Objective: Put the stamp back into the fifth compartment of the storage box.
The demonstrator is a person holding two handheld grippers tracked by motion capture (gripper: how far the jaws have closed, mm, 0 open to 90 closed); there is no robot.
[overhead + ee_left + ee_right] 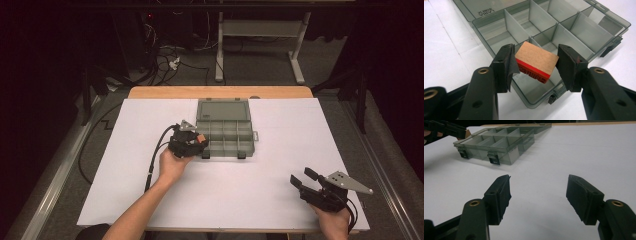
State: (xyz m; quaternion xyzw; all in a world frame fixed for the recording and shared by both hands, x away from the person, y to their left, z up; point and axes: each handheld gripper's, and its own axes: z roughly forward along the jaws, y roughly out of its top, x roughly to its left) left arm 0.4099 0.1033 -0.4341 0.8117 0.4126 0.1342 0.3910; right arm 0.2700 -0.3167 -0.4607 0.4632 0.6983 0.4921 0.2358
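Right gripper [303, 179]: nearest us, at the table's [150, 200] near right corner; we see its jaws spread wide with bare white surface between them.
Left gripper [201, 141]: we see it over the near left corner of the box [225, 131]; jaws part-closed, clamping the stamp [535, 61] by its sides.
Stamp: wooden block with a red underside, held tilted above a near compartment.
Box: clear grey, lid open, toward the table's far edge.
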